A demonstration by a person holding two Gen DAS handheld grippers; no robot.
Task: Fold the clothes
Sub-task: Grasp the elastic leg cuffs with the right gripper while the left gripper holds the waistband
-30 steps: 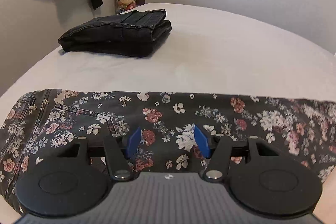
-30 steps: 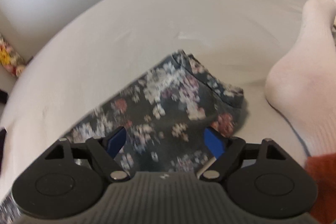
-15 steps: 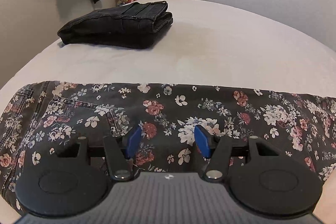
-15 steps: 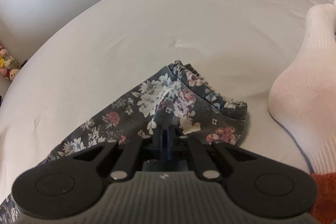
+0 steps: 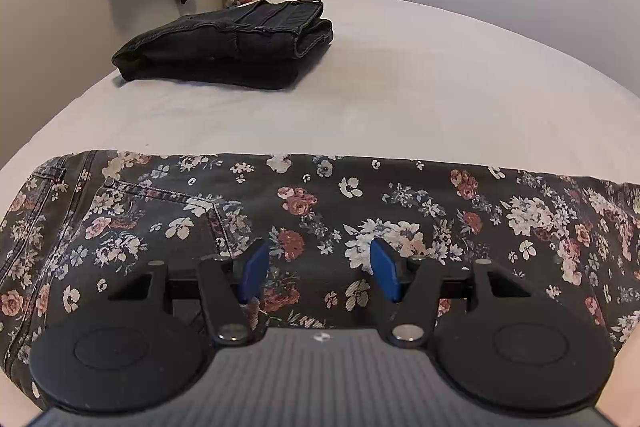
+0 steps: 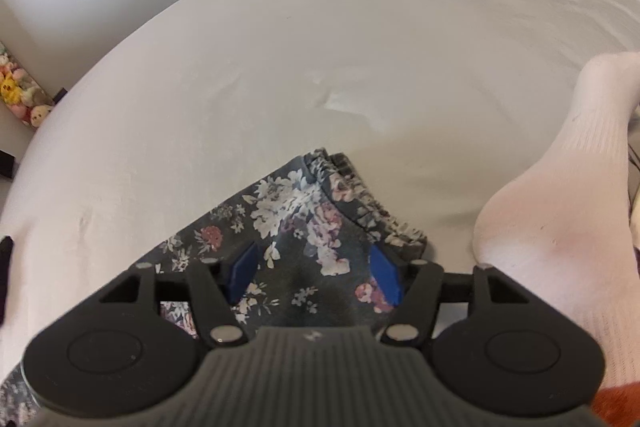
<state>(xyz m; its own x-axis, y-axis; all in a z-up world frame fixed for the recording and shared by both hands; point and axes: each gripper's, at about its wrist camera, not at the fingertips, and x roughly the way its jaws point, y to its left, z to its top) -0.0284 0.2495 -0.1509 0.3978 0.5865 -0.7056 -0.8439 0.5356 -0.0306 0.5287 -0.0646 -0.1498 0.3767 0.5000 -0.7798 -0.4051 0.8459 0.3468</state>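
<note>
Black jeans (image 5: pixel 228 43) folded at the bed's (image 5: pixel 420 87) far side; floral trousers (image 5: pixel 320 227) lie flat beneath my spread left gripper (image 5: pixel 316 271) and just-reopened, empty right gripper (image 6: pixel 316 275), cross-folds I judge still outstanding.

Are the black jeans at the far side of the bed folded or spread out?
Folded: the black jeans lie as a compact stack of layers on the bed.

Dark floral trousers (image 5: pixel 320 211) lie flat, apparently folded lengthwise.

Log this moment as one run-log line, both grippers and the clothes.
left gripper: open over floral pants | right gripper: jaws just reopened above hem, nothing gripped | black jeans: folded
</note>
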